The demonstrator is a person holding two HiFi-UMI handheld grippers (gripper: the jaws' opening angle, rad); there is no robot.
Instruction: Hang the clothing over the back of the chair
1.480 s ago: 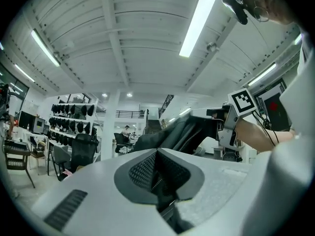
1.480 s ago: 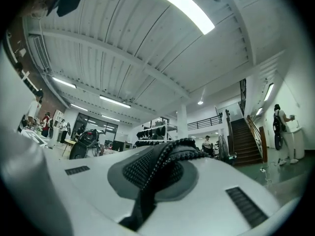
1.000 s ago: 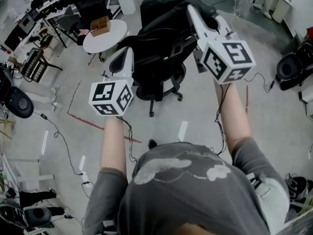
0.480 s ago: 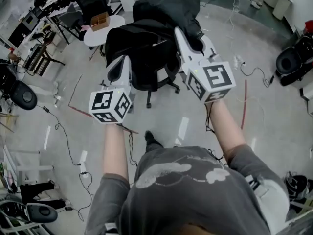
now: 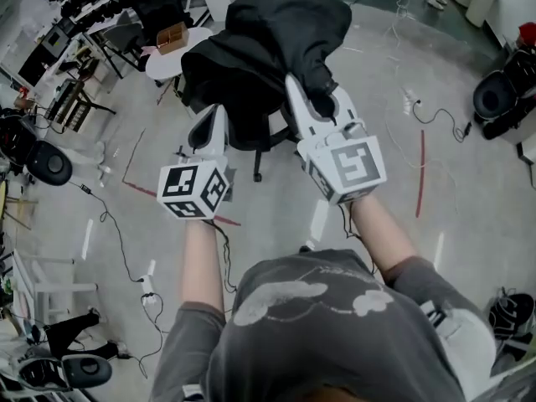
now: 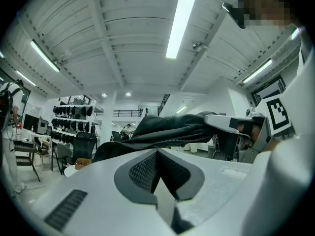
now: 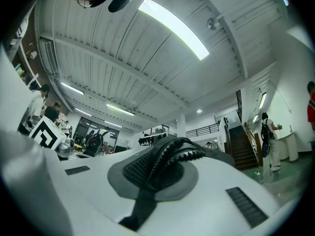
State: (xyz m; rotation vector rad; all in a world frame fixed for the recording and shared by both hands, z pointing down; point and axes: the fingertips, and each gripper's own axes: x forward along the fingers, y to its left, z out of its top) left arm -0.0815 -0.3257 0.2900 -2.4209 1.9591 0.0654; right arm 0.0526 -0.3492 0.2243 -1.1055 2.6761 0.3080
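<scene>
Black clothing (image 5: 268,40) spreads in a big bundle over a black office chair, of which only the wheeled base (image 5: 256,164) shows. My right gripper (image 5: 311,92) is shut on the garment's near edge; in the right gripper view, black fabric with zipper teeth (image 7: 170,154) is pinched between the pads of that gripper (image 7: 160,168). My left gripper (image 5: 211,117) hangs left of the bundle, apart from it. Its pads (image 6: 145,168) meet with nothing between them. Beyond them the clothing (image 6: 162,129) stretches level.
A round white table (image 5: 163,64) with a wooden box (image 5: 170,36) stands behind and left of the chair. Other black chairs sit at the left (image 5: 46,166) and right (image 5: 501,103). Cables and red tape lines (image 5: 420,174) cross the grey floor.
Both grippers have come back toward me and sunk a little. The right one has drawn the clothing along. The chair and bundle now sit higher in the head view.
</scene>
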